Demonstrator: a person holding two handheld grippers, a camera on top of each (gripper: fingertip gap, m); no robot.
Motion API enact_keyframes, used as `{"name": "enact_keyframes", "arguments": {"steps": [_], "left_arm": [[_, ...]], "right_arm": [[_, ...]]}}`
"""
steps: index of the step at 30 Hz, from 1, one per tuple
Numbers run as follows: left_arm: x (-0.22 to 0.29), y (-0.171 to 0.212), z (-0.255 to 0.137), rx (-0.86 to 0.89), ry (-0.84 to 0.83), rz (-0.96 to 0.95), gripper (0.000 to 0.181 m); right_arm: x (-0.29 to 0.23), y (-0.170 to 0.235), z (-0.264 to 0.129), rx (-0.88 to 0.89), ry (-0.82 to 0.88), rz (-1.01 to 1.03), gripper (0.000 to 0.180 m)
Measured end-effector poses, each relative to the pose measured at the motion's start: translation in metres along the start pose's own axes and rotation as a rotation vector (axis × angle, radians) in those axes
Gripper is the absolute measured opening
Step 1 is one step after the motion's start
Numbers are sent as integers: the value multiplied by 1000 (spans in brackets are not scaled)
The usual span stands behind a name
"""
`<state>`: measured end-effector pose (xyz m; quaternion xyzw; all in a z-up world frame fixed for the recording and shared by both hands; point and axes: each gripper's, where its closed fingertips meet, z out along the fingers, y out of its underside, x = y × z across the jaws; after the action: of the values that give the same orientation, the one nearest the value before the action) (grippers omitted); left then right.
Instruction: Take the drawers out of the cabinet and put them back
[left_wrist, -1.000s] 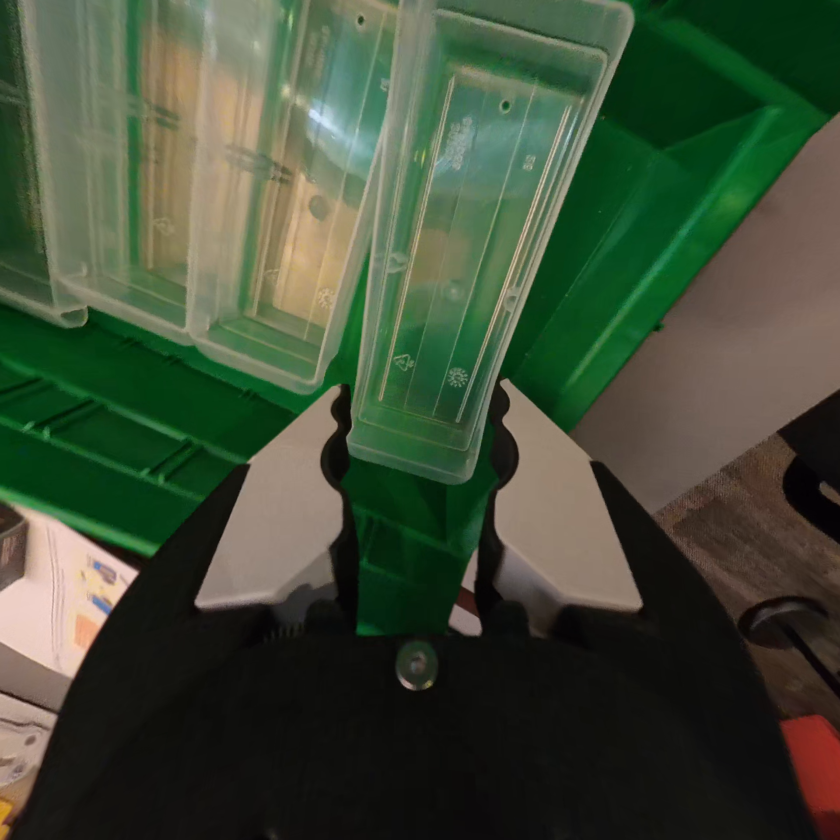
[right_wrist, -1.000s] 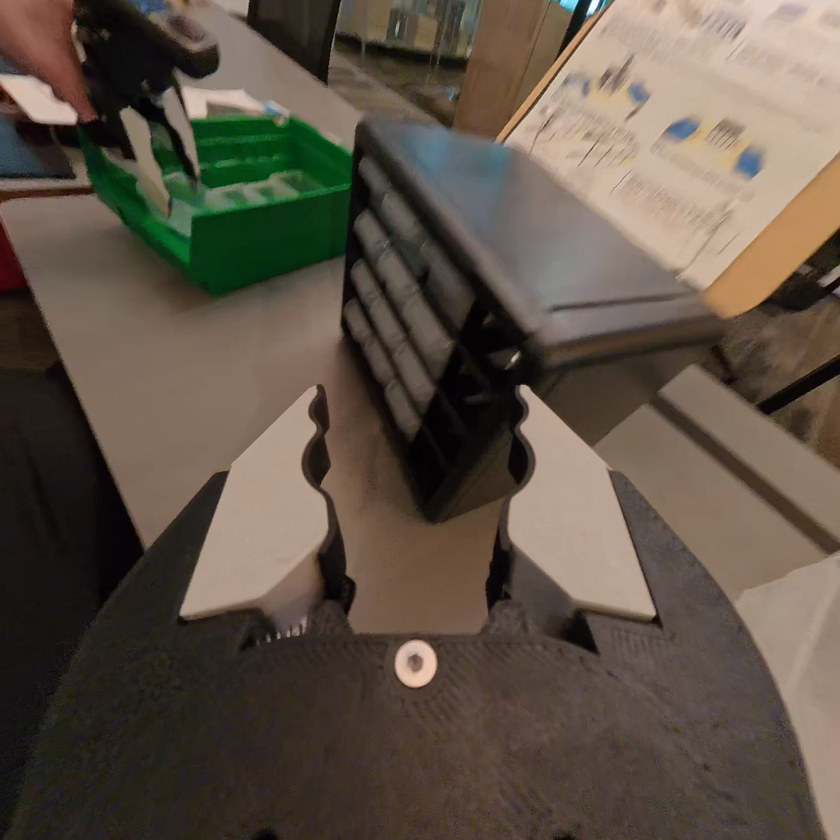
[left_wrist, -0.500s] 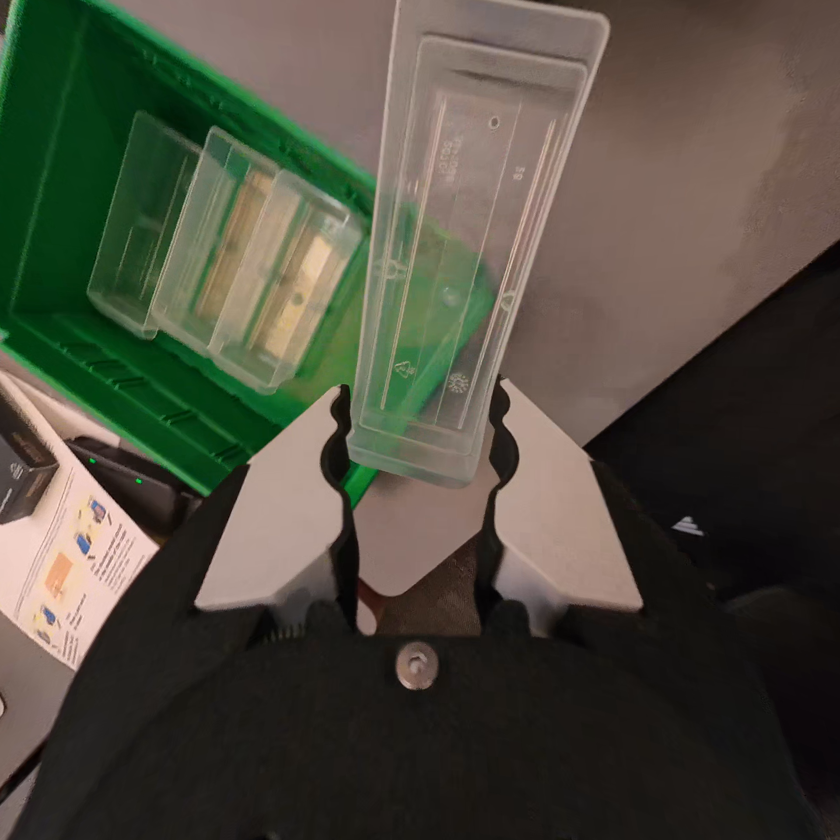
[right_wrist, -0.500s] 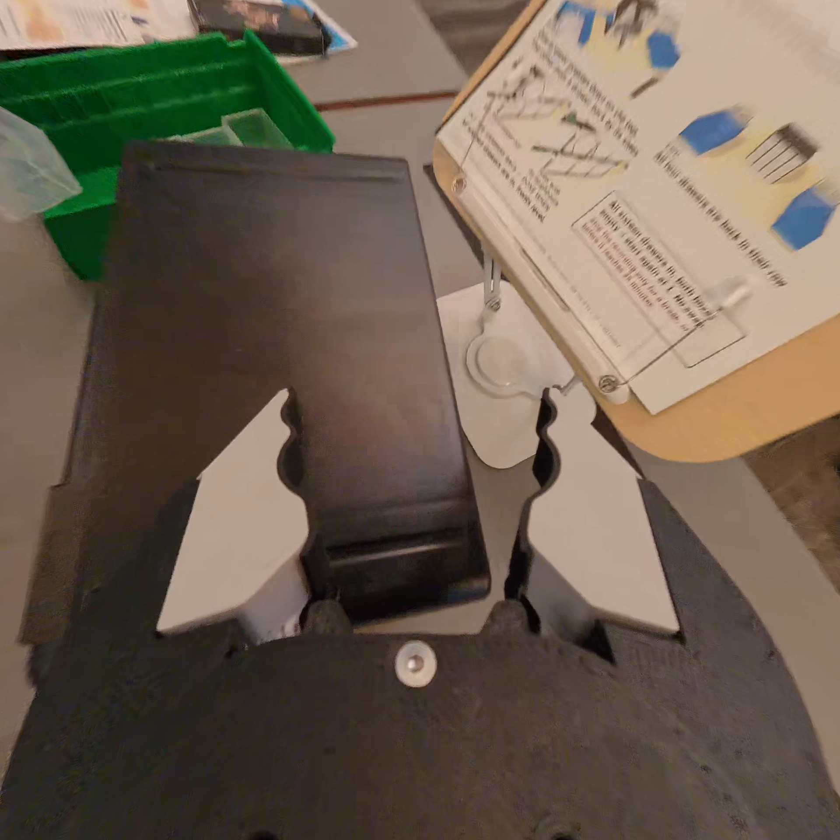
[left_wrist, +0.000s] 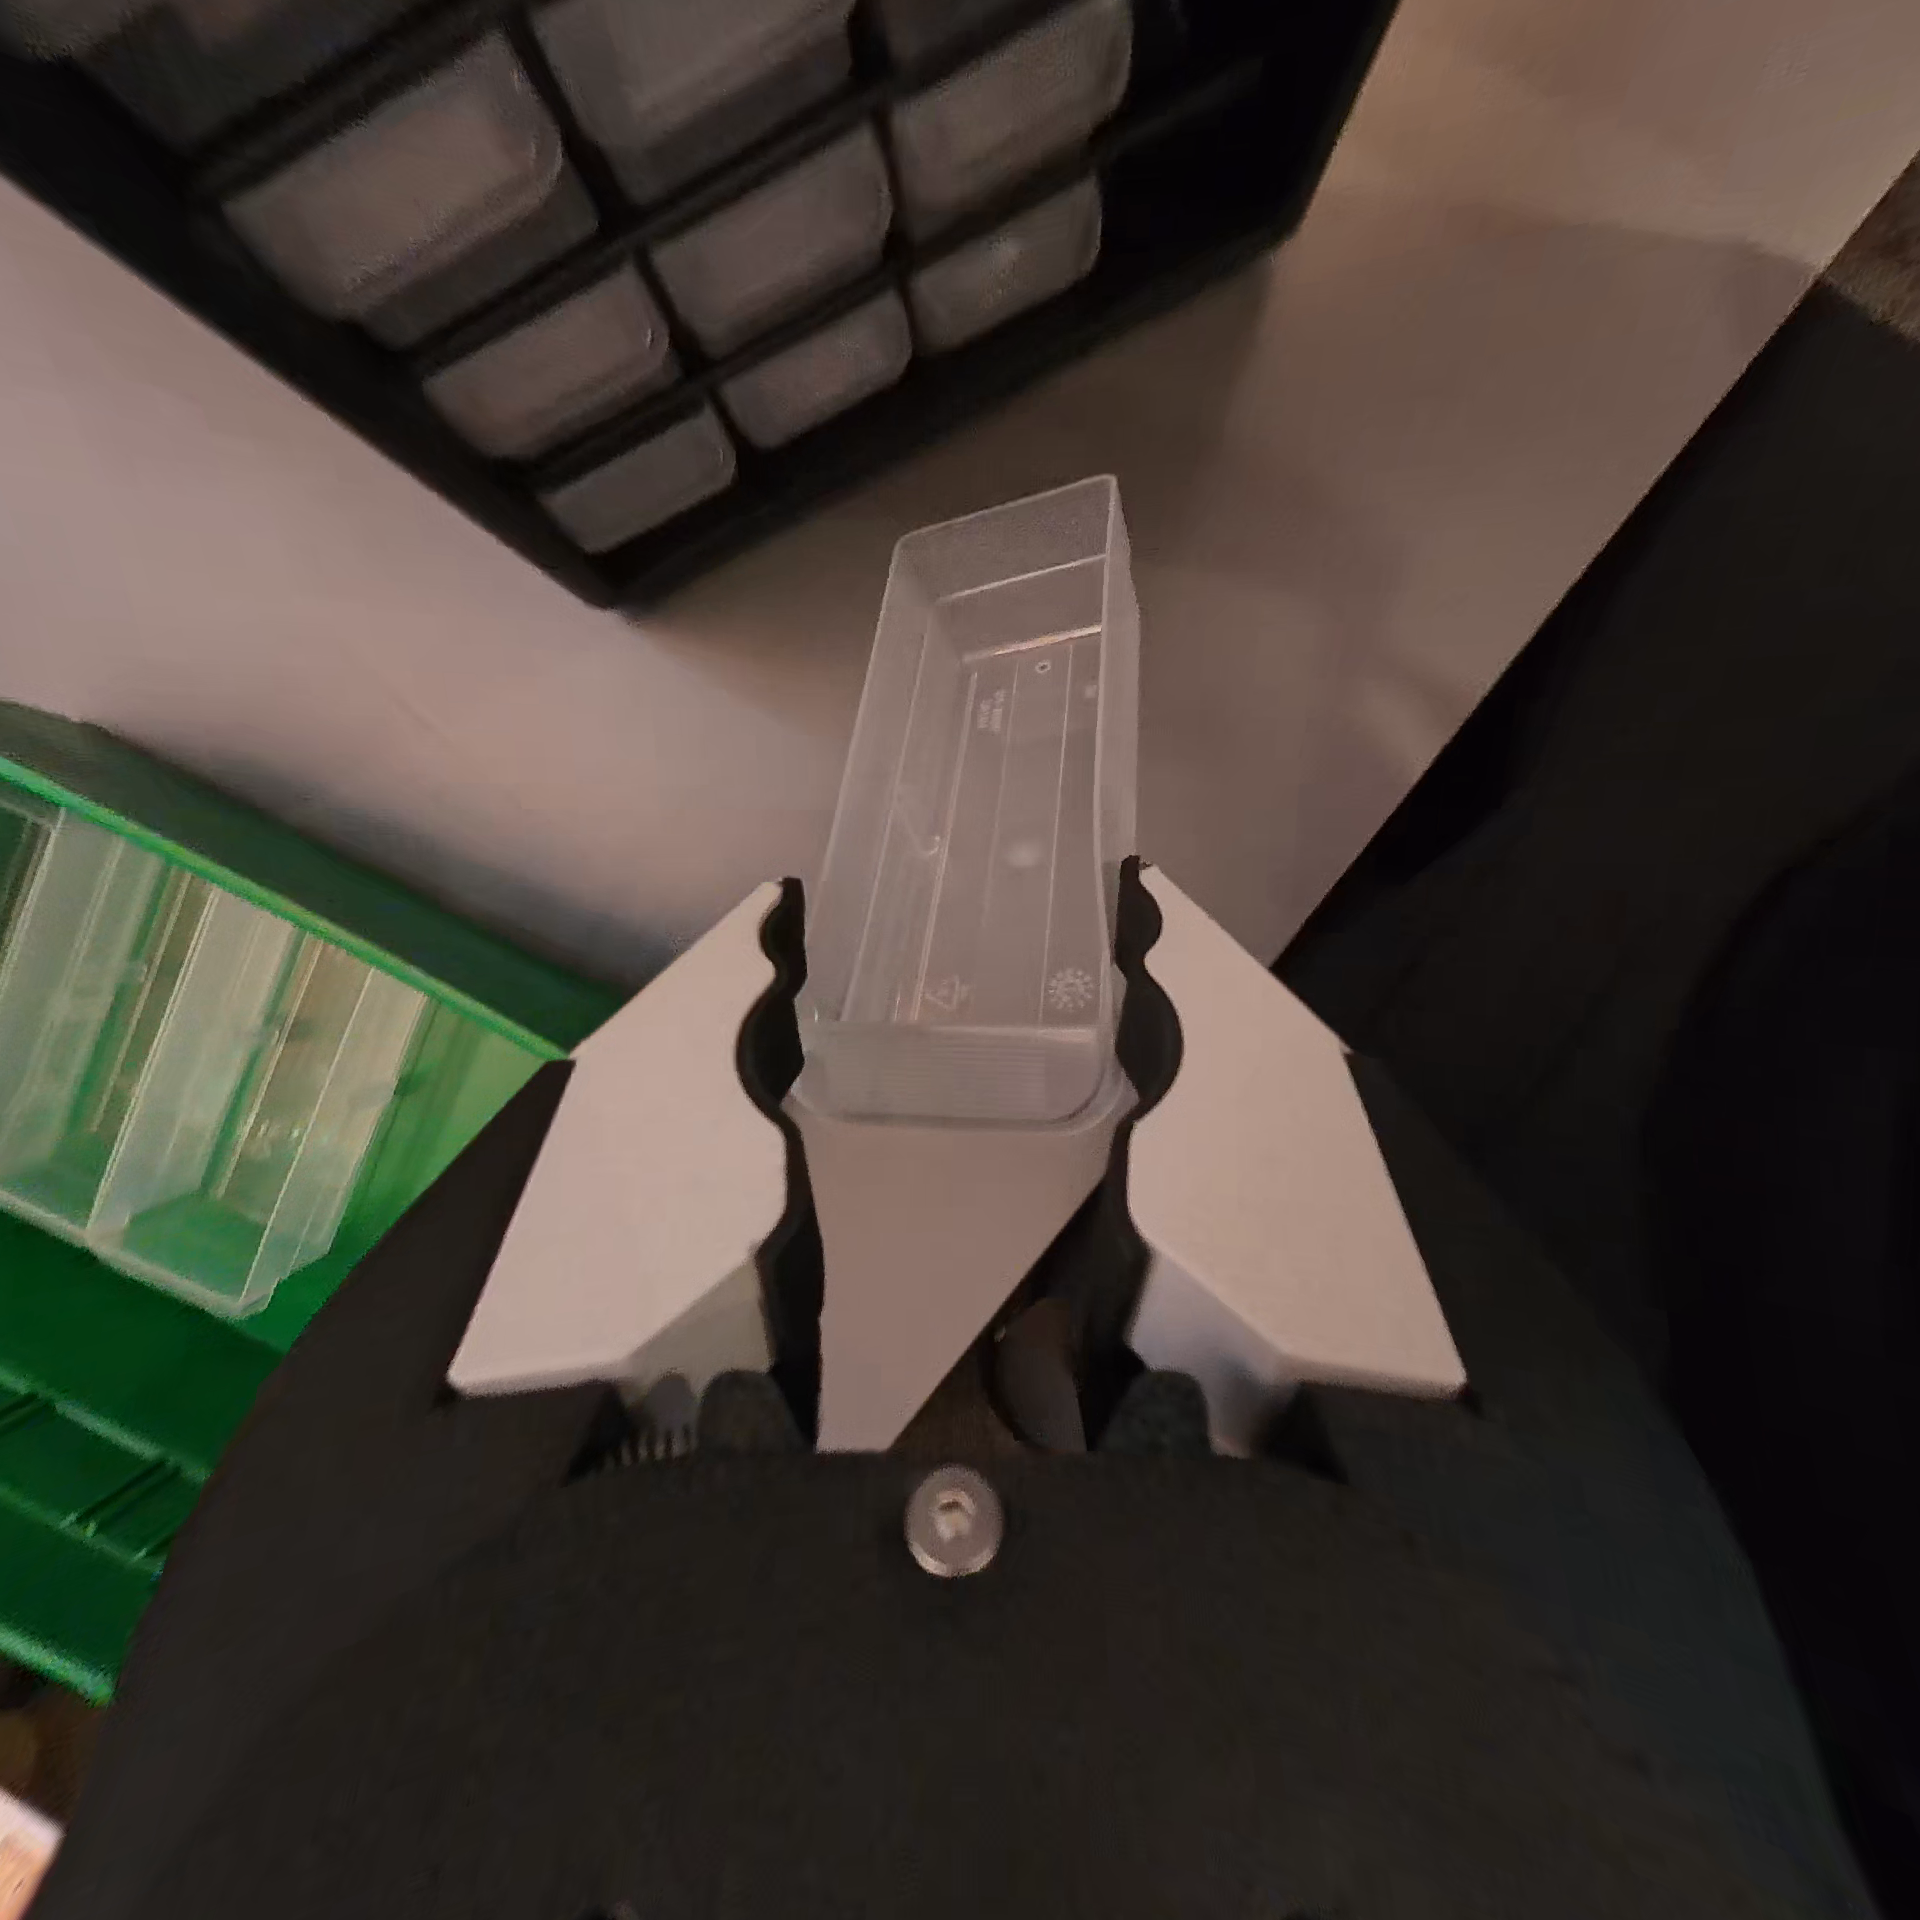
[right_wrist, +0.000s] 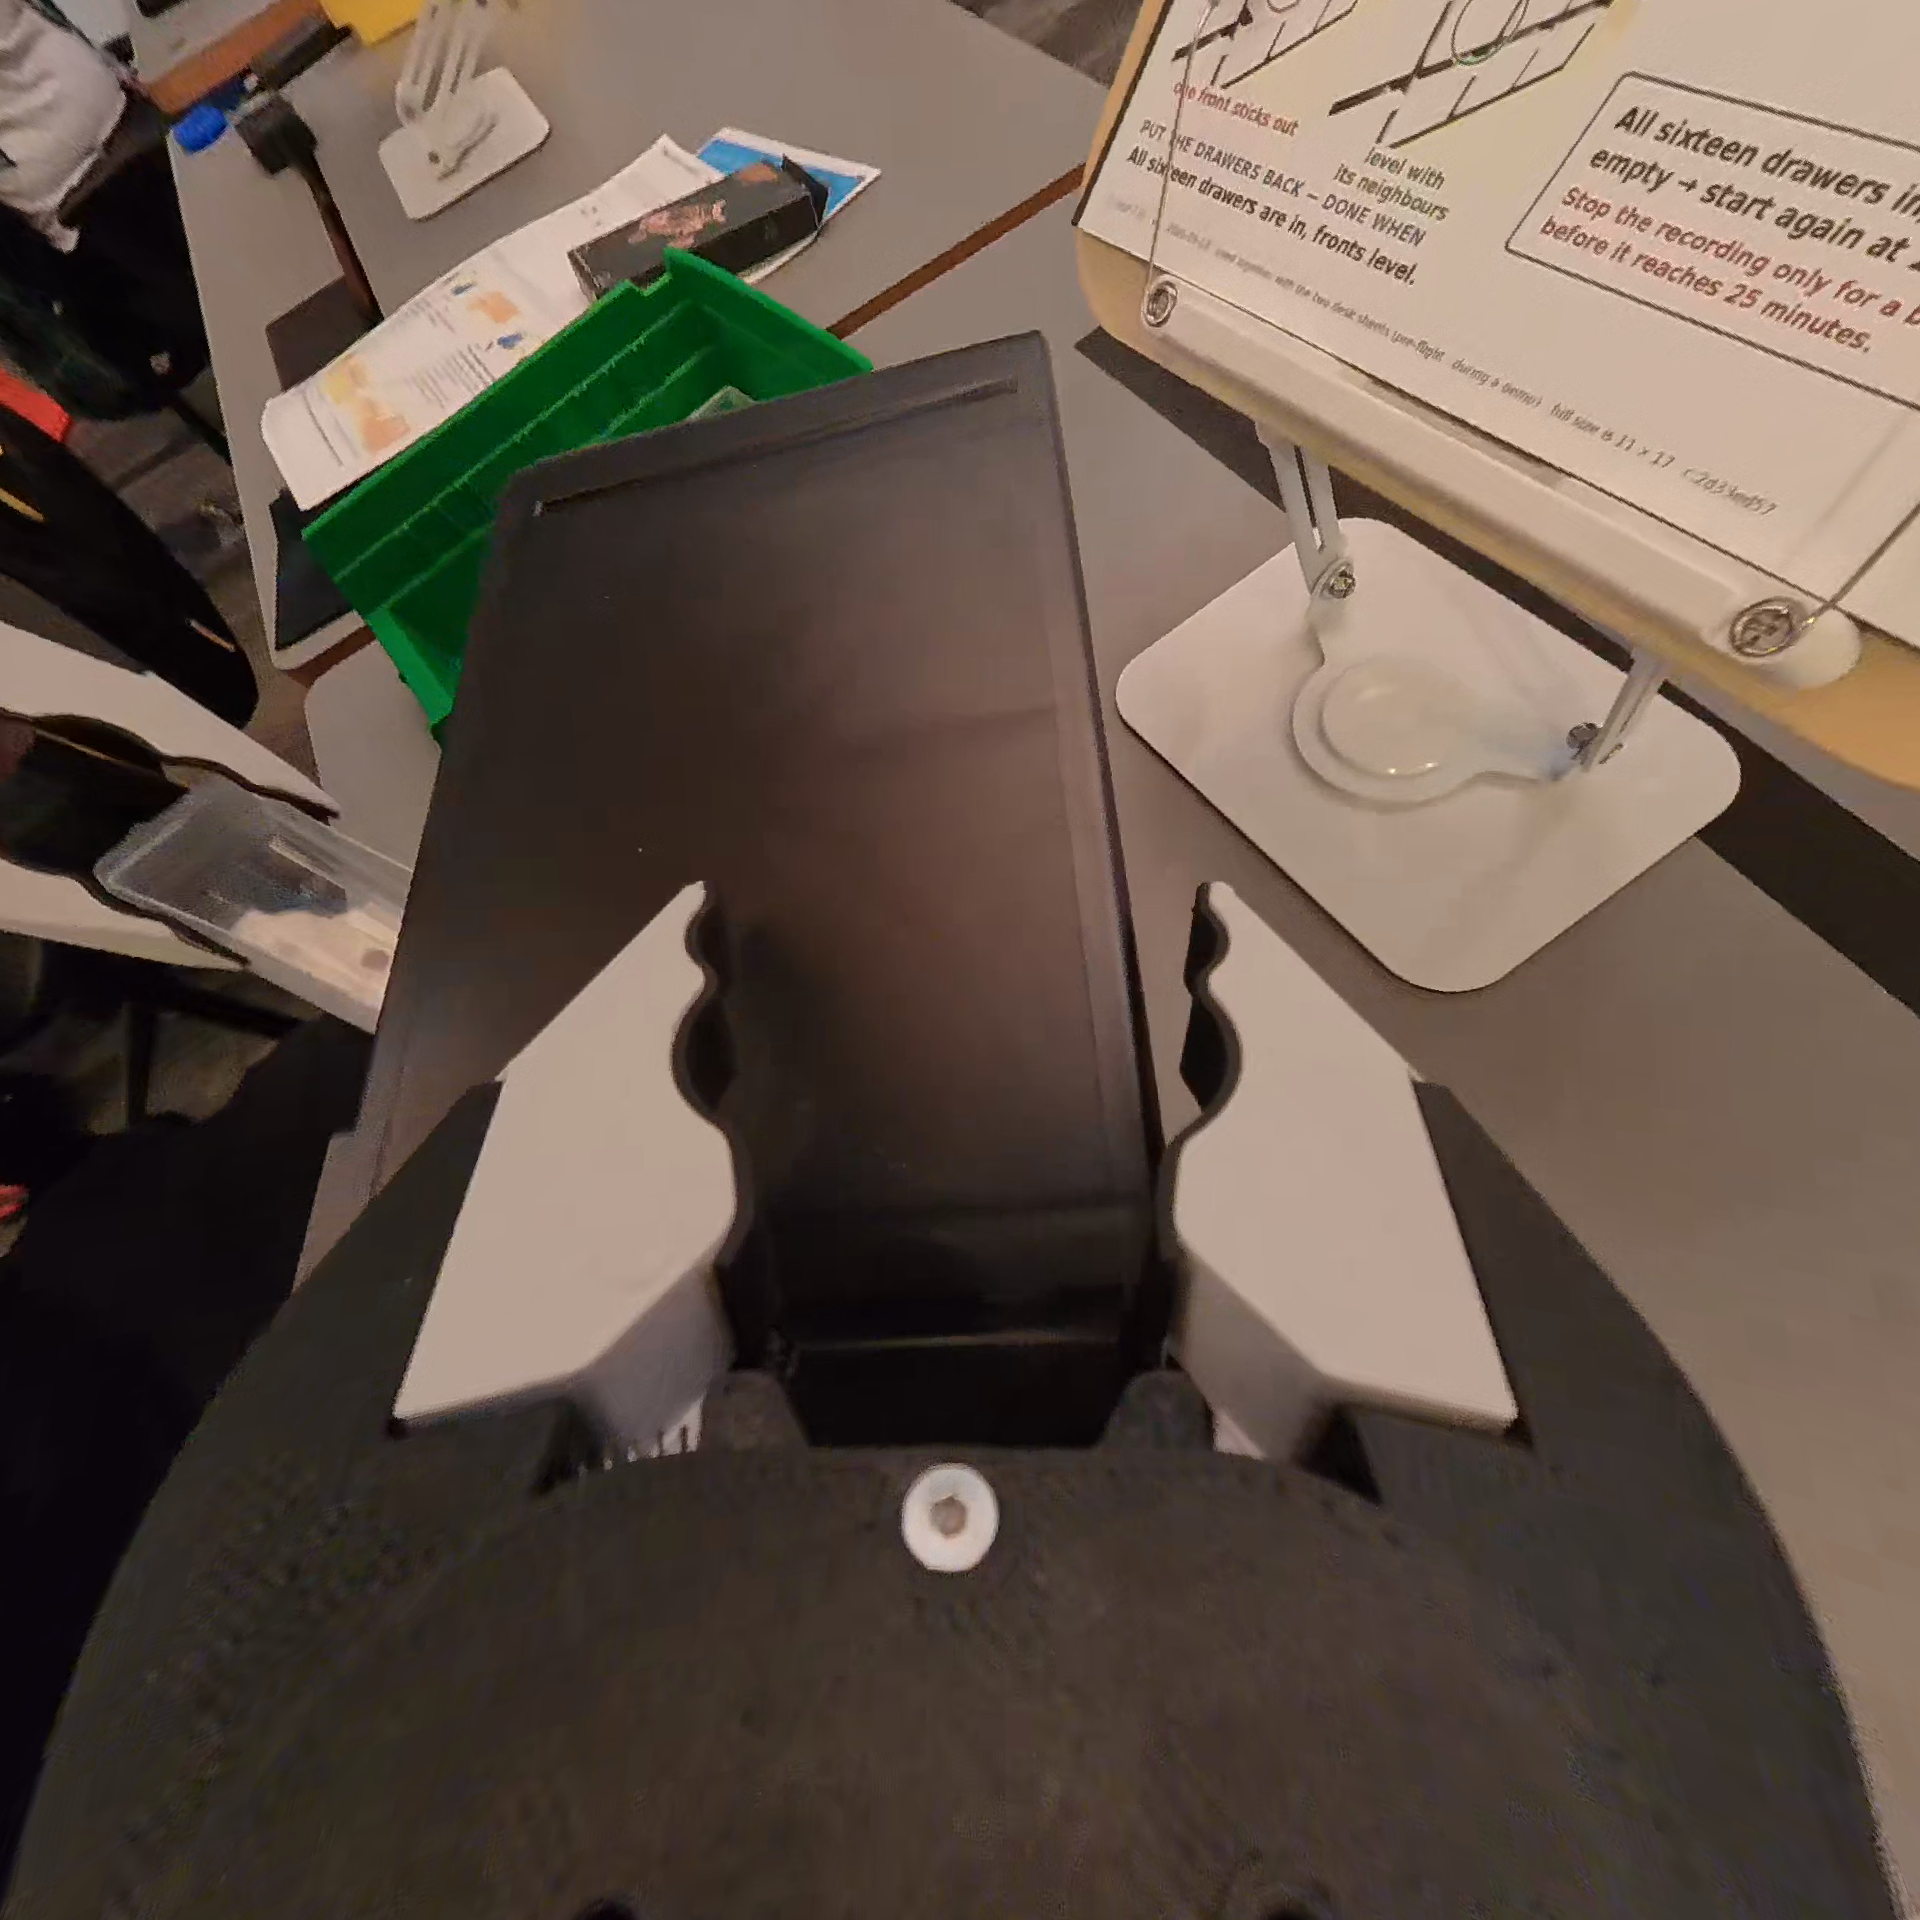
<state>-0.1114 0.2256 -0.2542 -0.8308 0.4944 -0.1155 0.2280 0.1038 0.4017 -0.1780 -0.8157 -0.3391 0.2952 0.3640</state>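
The left gripper (left_wrist: 961, 997) is clamping its jaws on the near end of a clear, long rectangular plastic drawer (left_wrist: 987, 831), which is pointing toward 12 o'clock above the pale grey tabletop (left_wrist: 312, 582). The black plastic cabinet with a grid of translucent drawer fronts (left_wrist: 644, 239) is standing at 11 o'clock, apart from the drawer tip. At 9 o'clock, the green plastic bin (left_wrist: 62, 1455) is holding further clear drawers (left_wrist: 187, 1049).

The right gripper (right_wrist: 951, 1049) is straddling the cabinet's flat black top at its near end, jaws spread. The view is not showing whether the pads are pressing the sides, so its state cannot be told. At 2 o'clock a white stand with a tilted instruction board (right_wrist: 1434, 748) is resting on the table.

The drawer is judged light, thin-walled, smooth and somewhat flexible; a hard squeeze is likely to bow it. Gripping the stiffer front end across its width appears the soundest hold.

The empty slots are lying outside the left view, motion blur is softening the drawer fronts, and the right view is showing no cabinet face.
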Motion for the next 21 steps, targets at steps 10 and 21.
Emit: {"name": "enact_keyframes", "arguments": {"steps": [10,21], "left_arm": [[53,-30,49,146,20,-131,58],[76,-43,93,161,-96,-115,56]], "right_arm": [[-4,3,-5,39,76,49,88],[-7,2,-8,98,90,83,89]]}}
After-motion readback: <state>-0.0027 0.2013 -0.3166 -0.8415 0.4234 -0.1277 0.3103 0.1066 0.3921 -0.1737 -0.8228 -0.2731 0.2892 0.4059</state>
